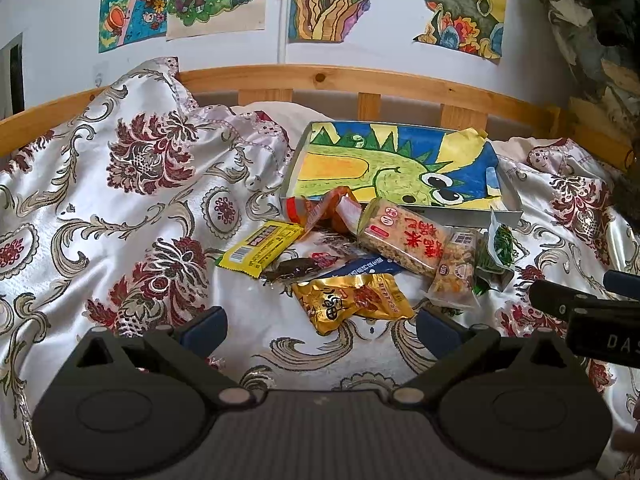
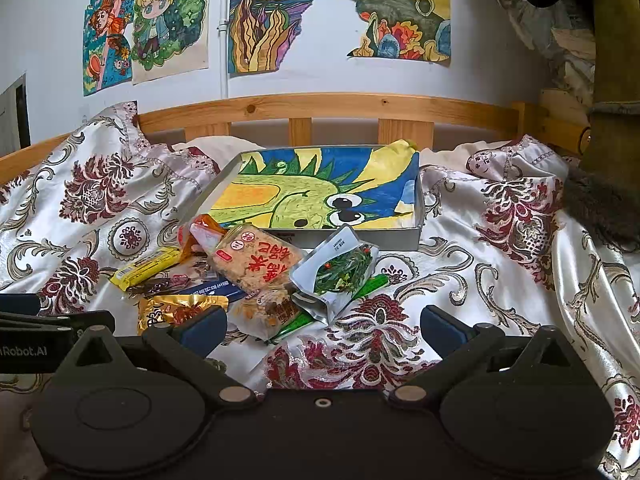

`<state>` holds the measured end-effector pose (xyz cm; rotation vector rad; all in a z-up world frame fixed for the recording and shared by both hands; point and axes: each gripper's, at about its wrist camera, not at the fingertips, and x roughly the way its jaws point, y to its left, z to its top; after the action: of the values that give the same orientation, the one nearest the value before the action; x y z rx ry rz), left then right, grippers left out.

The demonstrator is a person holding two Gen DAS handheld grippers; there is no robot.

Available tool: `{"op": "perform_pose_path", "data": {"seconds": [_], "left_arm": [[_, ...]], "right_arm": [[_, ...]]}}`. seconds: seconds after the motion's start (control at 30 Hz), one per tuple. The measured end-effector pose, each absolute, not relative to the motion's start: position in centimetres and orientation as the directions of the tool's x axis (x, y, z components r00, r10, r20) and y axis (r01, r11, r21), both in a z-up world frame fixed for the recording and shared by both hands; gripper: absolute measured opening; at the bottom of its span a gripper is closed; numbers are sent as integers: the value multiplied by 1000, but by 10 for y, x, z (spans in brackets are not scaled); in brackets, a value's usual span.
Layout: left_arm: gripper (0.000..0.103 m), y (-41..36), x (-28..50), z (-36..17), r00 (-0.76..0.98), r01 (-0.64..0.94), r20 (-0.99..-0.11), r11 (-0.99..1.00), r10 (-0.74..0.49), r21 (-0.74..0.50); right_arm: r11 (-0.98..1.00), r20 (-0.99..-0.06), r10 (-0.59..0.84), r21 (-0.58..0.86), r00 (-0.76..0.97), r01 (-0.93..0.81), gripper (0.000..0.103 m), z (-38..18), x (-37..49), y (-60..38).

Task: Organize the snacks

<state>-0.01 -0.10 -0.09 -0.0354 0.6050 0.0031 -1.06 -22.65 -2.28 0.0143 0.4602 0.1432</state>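
Left wrist view: the left gripper [image 1: 320, 326] hangs released over the bed [image 1: 120, 200], a gold packet [image 1: 352, 300] just ahead between its fingers, the snacks [image 1: 360, 252] heaped beyond against the tray [image 1: 508, 216].

Right wrist view: the right gripper [image 2: 324, 326], released, faces bare bedspread [image 2: 500, 280]; the snacks [image 2: 260, 268] lie ahead-left, the tray [image 2: 416, 236] behind them.

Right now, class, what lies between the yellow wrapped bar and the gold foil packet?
In the left wrist view, a dark brown packet lies between the yellow wrapped bar and the gold foil packet.
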Motion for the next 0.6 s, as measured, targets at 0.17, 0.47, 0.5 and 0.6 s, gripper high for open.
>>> {"op": "perform_pose_path", "data": {"seconds": [0.17, 0.47, 0.5, 0.6], "left_arm": [[103, -2, 2, 0, 823, -11, -568, 1000, -6, -26], [103, -1, 9, 2, 821, -16, -571, 1000, 5, -15], [103, -1, 10, 2, 820, -16, -572, 1000, 5, -14], [103, 0, 12, 3, 822, -17, -569, 1000, 6, -13]], "right_arm": [[990, -442, 141, 46, 886, -134, 102, -23, -11, -226], [990, -434, 140, 44, 890, -134, 102, -21, -10, -226], [990, -435, 137, 42, 890, -132, 102, -21, -9, -226], [990, -433, 137, 46, 891, -130, 102, -19, -9, -225]]}}
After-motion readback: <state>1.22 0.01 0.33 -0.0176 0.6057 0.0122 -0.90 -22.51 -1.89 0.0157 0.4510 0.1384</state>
